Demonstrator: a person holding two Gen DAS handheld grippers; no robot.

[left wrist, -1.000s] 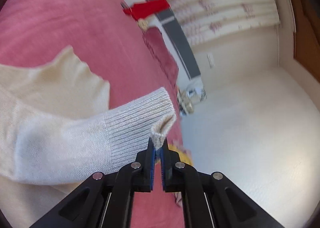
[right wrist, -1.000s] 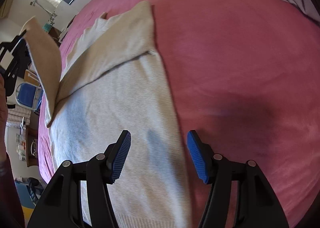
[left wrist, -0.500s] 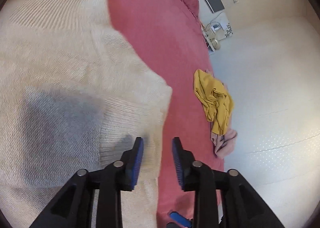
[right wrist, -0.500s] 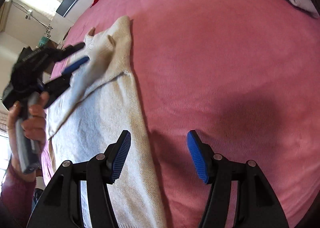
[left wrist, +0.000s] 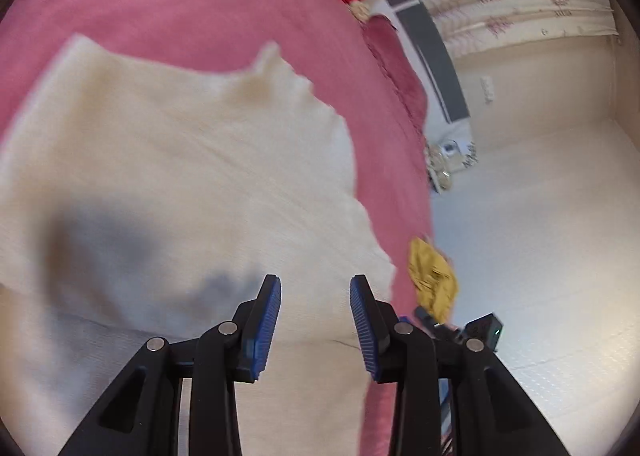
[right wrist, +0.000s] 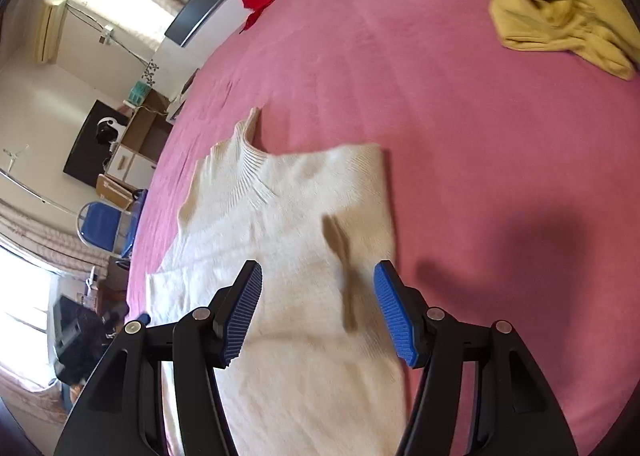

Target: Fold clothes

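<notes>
My left gripper (left wrist: 315,320) hangs with its jaws apart and nothing between them; a second ago it was pinched on the ribbed cuff of the cream sweater (left wrist: 192,183), lifting the sleeve off the bed, and half a second ago it had already let go. The sleeve now lies across the sweater's body, so I judge the sleeve fold on this side laid, with further folds of the body likely left. My right gripper (right wrist: 318,310) is likewise spread wide and empty, hovering over the sweater's near part, as it was before. The sweater rests flat on the pink bedspread (right wrist: 460,127), collar away from me. The right view shows the ribbed collar (right wrist: 244,159) and the crumpled yellow garment (right wrist: 560,11) well apart; the left view blurs the knit but shows the bed's edge and the floor (left wrist: 540,215) beyond
</notes>
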